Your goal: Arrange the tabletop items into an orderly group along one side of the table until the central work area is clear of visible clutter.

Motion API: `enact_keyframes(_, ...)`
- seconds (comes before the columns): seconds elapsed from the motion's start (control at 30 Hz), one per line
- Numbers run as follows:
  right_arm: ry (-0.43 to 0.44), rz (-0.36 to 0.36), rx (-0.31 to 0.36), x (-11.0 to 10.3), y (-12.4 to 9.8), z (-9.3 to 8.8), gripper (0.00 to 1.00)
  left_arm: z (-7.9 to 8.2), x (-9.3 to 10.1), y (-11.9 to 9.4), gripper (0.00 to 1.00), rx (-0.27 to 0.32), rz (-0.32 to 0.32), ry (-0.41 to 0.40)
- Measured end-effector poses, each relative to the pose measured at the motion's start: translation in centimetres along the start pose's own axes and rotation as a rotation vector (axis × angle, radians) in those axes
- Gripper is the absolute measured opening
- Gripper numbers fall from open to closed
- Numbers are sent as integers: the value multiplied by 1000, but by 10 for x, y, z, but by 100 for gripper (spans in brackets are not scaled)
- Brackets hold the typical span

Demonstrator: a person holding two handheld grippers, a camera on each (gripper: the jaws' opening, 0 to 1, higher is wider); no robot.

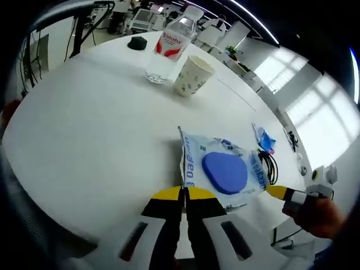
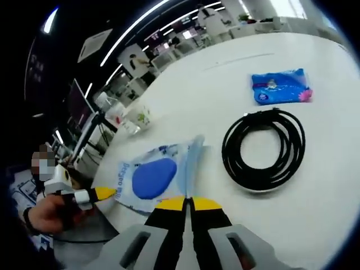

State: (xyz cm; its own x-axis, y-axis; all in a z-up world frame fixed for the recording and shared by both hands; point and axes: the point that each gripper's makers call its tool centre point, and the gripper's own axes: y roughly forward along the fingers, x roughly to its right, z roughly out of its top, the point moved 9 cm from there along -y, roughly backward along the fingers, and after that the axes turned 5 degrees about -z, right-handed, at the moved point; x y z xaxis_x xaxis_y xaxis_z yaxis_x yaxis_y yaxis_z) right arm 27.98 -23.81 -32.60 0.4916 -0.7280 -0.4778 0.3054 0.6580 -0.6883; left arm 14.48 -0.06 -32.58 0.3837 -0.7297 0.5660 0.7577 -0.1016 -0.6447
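Both grippers pinching the clear bag with the blue pad, near table edge

Left gripper view, left to right: wide bare stretch of the white table is lying open on the left, its rim curving round the near side. Black cap-like thing is sitting far back by the far rim. Water bottle is standing upright, just beside the paper cup, also upright, mouth tilted toward the camera. Left gripper is sitting at the bottom with jaws pressed together, nipping the near left edge of the clear bag. Bag is lying flat, long axis running across the view, blue pad inside it. Black cable coil is peeking out just past the bag's right side, blue packet beyond it. Other gripper's yellow tip is touching the bag's right edge, a hand behind it.

Right gripper view: hand is holding the other gripper at the bag's left corner. Right gripper is closed on the bag's near right edge. Cable coil is lying apart on the right, blue packet farther back, bare table around both
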Motion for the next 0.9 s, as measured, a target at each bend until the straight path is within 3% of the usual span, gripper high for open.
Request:
enact_keyframes(0.4,-17,-3,-18,2,0,-10,1,12,-14,15,0,25,-8,13)
enact_keyframes(0.53,6,9,-2,9,-2,-4,9,11,-23,13,4,21,3,1)
enact_keyframes(0.63,10,17,36,8,-5,5,19,12,-26,9,9,14,4,65)
enact_keyframes(0.9,8,13,-12,11,5,14,25,1,-20,1,15,-20,-17,83)
